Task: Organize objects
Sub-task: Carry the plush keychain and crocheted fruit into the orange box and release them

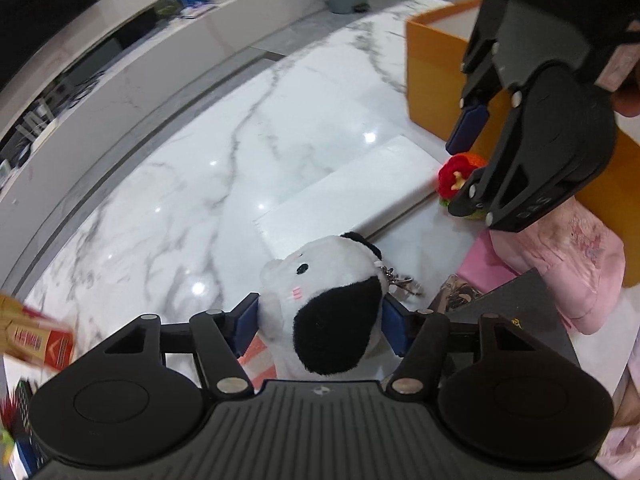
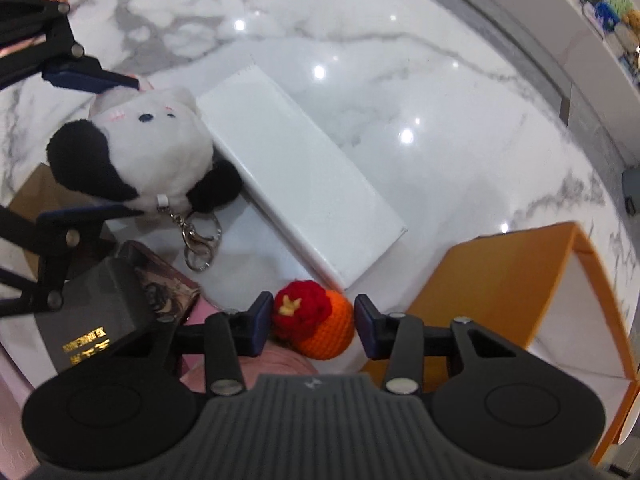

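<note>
A white and black plush dog keychain (image 1: 324,300) sits between the blue pads of my left gripper (image 1: 322,320), which is shut on it; it also shows in the right wrist view (image 2: 148,152) with its metal clip (image 2: 198,240) hanging. My right gripper (image 2: 314,326) stands open around a red and orange crocheted ball (image 2: 316,322); the left pad touches it, and a small gap shows at the right pad. In the left wrist view the right gripper (image 1: 464,160) hovers over the ball (image 1: 456,176).
A flat white box (image 2: 304,184) lies on the marble table (image 2: 400,60). An open orange box (image 2: 516,280) stands at the right. A black box with gold print (image 2: 96,320), a patterned pouch (image 2: 168,292) and pink cloth (image 1: 568,256) lie nearby. A red carton (image 1: 36,340) is at the left.
</note>
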The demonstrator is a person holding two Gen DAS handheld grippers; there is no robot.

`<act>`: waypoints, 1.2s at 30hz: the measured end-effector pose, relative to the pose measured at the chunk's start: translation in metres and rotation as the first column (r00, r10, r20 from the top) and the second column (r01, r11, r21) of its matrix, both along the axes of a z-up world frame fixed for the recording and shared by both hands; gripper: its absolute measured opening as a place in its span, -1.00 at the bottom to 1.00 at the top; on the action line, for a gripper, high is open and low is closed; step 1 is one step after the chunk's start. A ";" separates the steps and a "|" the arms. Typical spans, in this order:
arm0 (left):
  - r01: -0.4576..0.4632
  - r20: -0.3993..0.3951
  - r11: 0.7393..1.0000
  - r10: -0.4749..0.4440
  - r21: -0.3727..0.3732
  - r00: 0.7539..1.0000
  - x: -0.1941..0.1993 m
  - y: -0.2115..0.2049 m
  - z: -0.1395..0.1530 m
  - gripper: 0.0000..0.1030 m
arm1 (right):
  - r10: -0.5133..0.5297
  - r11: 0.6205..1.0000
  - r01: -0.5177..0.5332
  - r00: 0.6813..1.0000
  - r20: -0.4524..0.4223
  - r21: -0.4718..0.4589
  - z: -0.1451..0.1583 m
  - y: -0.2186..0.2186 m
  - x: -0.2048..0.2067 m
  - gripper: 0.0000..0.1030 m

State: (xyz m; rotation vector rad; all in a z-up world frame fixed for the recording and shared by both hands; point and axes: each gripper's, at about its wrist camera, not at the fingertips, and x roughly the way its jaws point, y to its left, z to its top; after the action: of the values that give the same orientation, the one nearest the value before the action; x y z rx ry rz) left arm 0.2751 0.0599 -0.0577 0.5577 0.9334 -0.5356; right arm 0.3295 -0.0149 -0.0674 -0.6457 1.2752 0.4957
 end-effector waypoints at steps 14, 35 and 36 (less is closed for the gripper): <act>-0.163 0.039 0.943 0.182 -0.292 0.983 -0.052 -0.011 0.127 0.39 | 0.024 0.958 -0.058 0.992 0.122 0.281 0.121 -0.051 -0.058 -0.11; -0.476 -0.544 0.722 0.165 -0.502 0.823 -0.043 -0.178 0.064 0.39 | 0.004 0.991 -0.025 0.987 0.161 0.132 0.154 -0.242 -0.128 -0.11; -0.503 -0.565 0.714 0.181 -0.488 0.805 -0.040 -0.180 0.055 0.39 | 0.022 0.991 -0.041 0.988 0.151 0.126 0.149 -0.245 -0.127 -0.11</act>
State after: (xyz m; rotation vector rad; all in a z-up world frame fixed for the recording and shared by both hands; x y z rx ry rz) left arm 0.2351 -0.1196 -0.0022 -0.3930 1.2245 -0.5987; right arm 0.2028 -0.2596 0.0817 -0.5839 1.0842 0.5410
